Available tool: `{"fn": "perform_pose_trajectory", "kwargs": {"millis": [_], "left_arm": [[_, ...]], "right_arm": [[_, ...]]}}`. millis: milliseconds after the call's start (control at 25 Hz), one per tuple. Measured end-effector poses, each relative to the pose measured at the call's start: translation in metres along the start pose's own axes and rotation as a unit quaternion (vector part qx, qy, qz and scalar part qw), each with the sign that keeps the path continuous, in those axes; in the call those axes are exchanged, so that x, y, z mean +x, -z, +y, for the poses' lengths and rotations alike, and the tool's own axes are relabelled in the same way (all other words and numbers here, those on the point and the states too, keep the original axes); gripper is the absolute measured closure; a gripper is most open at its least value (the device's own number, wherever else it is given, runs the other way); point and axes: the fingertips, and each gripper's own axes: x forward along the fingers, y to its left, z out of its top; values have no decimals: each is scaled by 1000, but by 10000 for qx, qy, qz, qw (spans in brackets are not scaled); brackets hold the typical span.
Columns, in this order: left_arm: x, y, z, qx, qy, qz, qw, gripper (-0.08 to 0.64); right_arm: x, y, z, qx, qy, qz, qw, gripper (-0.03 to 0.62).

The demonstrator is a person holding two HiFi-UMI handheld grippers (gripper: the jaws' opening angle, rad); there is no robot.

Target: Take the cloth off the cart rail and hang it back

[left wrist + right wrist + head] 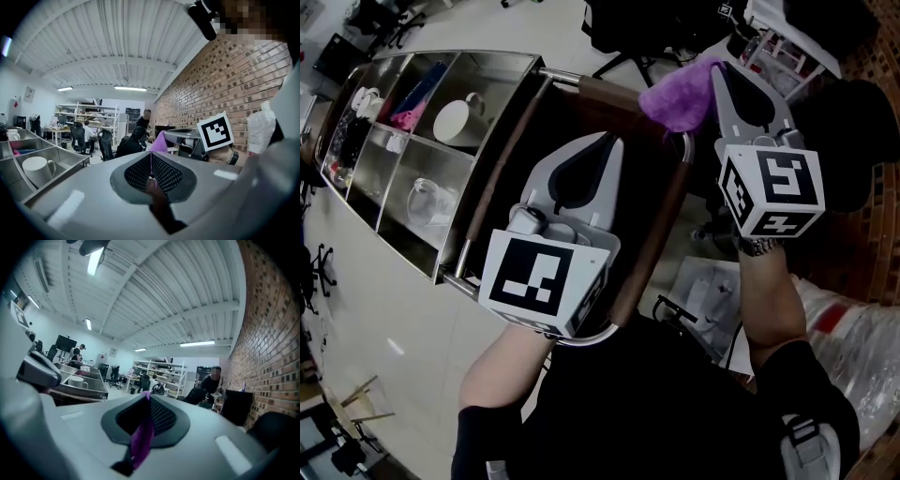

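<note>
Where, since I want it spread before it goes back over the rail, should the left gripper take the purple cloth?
Probably the loose bulge of the purple cloth on its left side, coming in from the left above the rail. The right gripper has its jaws shut on the cloth's right end, so the bunch is free only on the side facing the left gripper.

Right gripper (719, 73) pinches purple cloth (677, 99) (apparently above cart rail (649, 239)).

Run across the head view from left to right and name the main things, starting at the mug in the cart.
White ceramic mug → left gripper, jaws shut and empty → purple cloth → right gripper, clamped on that cloth.
</note>
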Motion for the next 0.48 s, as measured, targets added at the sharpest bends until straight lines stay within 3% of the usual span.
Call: {"fn": "perform_pose_trajectory", "kwargs": {"millis": [240,480], "left_arm": [[8,13,-2,5,31,116,9999,563],[10,18,-7,21,83,141,9999,563]], "right_arm": [[-2,40,25,255,-357,231,9988,571],[-6,84,45,238,-626,845,9942,568]]}}
